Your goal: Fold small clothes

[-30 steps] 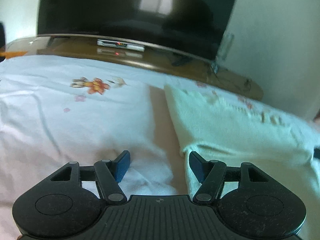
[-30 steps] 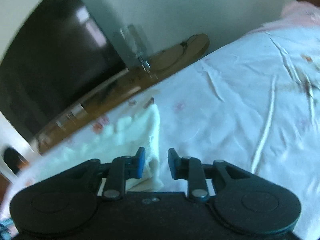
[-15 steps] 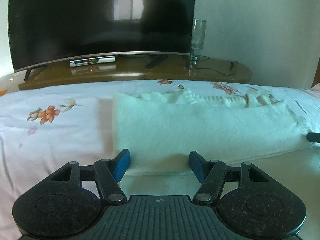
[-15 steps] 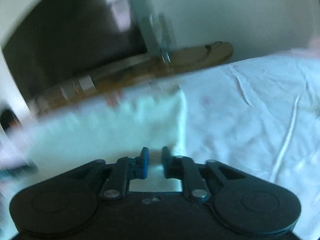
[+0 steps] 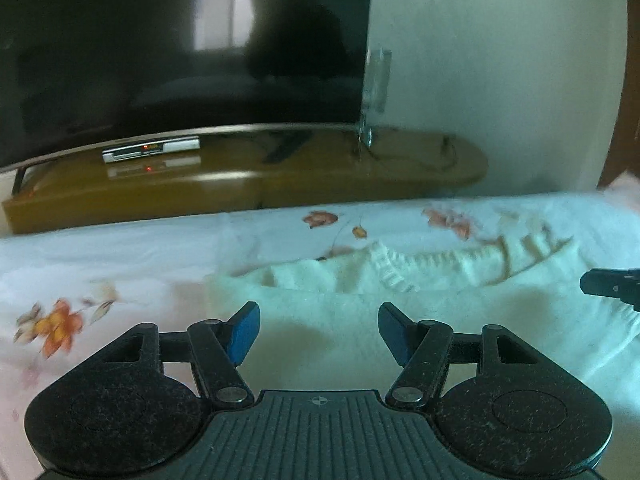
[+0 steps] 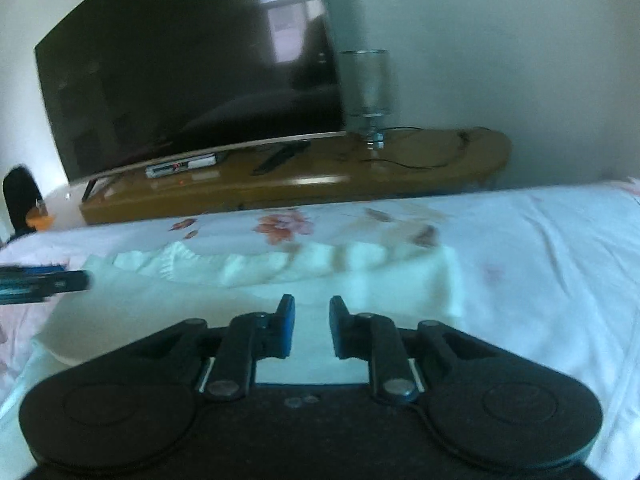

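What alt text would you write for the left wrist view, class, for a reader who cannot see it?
The left gripper, open and empty, hovers over a pale knitted garment lying on a floral bedsheet. Behind stand a dark television and a wooden stand; the right gripper pokes in at the right edge.

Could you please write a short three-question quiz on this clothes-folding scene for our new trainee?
1. True or false: the pale knitted white garment lies on the white floral bedsheet.
2. What stands at the right end of the curved brown wooden TV bench? A) a clear glass vase B) a red kettle C) a stack of books
3. Fill in: the left gripper has its blue pads ____, with nothing clamped between them.

Key
1. True.
2. A; it stands just right of the large dark television.
3. Apart (open). The right gripper is narrower, its jaws opening, with no cloth pinched.
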